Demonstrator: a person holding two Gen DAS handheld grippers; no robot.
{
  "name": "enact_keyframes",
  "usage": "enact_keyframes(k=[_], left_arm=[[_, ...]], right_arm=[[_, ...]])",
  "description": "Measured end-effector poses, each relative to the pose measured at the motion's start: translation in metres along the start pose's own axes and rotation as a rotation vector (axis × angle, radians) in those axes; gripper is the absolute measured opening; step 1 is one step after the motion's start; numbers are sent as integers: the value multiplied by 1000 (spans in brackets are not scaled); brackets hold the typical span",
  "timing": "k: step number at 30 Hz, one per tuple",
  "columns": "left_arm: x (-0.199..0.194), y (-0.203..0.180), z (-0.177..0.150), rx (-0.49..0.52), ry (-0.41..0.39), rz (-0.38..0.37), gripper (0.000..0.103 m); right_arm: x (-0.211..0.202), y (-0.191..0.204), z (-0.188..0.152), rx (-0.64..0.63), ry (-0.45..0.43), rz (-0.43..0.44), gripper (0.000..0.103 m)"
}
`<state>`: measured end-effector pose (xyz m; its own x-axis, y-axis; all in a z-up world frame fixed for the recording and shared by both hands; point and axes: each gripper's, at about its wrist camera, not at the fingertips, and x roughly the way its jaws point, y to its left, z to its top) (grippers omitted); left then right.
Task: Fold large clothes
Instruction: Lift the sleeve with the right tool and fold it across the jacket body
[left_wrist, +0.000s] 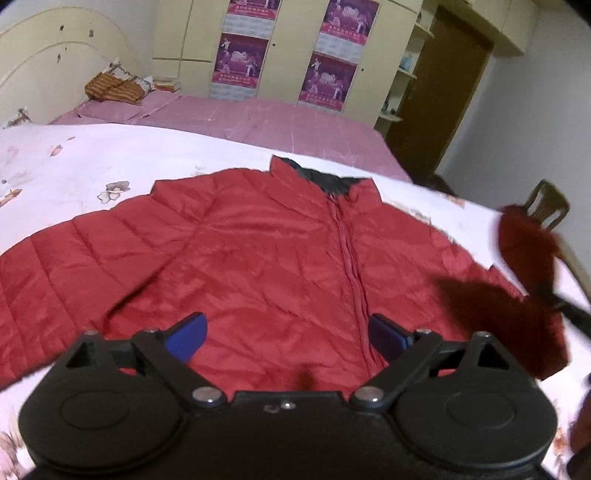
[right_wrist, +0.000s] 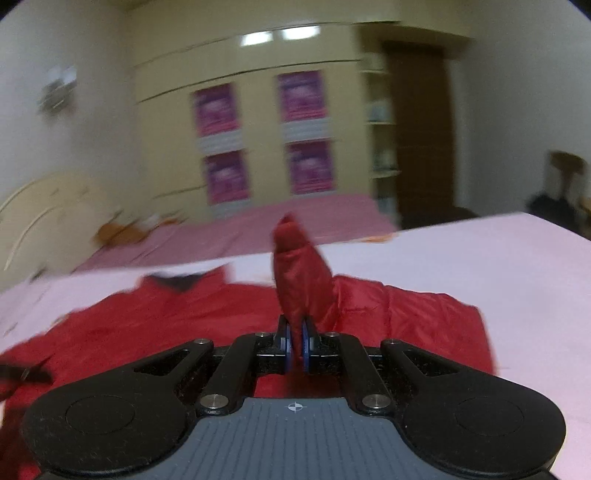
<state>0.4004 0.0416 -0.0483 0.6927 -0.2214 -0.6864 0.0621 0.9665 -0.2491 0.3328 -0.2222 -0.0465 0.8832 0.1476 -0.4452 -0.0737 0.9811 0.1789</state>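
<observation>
A red quilted jacket (left_wrist: 258, 251) lies spread front-up on a white flowered sheet (left_wrist: 74, 162), zipper closed, dark collar lining at the far end. My left gripper (left_wrist: 286, 338) hangs open just above the jacket's lower body, its blue pads wide apart and empty. My right gripper (right_wrist: 295, 349) is shut on the end of the jacket's right sleeve (right_wrist: 301, 280), which stands lifted above the jacket body (right_wrist: 166, 325). The lifted sleeve shows blurred at the right of the left wrist view (left_wrist: 524, 254).
Behind the white sheet lies a pink bedspread (left_wrist: 258, 118) with a headboard (left_wrist: 55, 66) at left. A cream wardrobe with purple posters (left_wrist: 328, 55) and a brown door (left_wrist: 443, 92) stand at the back. A wooden chair (left_wrist: 546, 203) is at right.
</observation>
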Motion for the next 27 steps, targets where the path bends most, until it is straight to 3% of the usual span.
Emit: enact_keyframes(k=[5, 10, 13, 15, 17, 20, 22, 24, 25, 26, 27], left_arm=[[-3, 33, 3, -72, 5, -88, 93], [-1, 54, 2, -91, 12, -92, 93], [5, 63, 4, -102, 22, -101, 93], [11, 63, 6, -102, 30, -114, 93], [18, 60, 7, -98, 41, -139, 93], [36, 44, 8, -71, 63, -176, 91], [52, 30, 9, -34, 89, -177, 81], [69, 20, 10, -12, 129, -153, 66], [75, 16, 10, -1, 137, -147, 51], [81, 12, 9, 23, 142, -134, 40], [86, 8, 9, 51, 146, -132, 17]], right_arm=[[39, 77, -38, -121, 99, 135, 5], [70, 131, -77, -199, 243, 244, 6], [77, 157, -92, -268, 249, 260, 6], [79, 168, -95, -317, 246, 230, 16], [73, 163, -89, -296, 199, 232, 51], [77, 148, -71, -270, 157, 210, 55], [71, 126, -60, -204, 137, 195, 54], [66, 100, -52, -137, 130, 143, 29], [59, 89, -46, -107, 130, 108, 16], [58, 77, -43, -76, 121, 69, 13], [60, 66, -38, -47, 110, 37, 11]])
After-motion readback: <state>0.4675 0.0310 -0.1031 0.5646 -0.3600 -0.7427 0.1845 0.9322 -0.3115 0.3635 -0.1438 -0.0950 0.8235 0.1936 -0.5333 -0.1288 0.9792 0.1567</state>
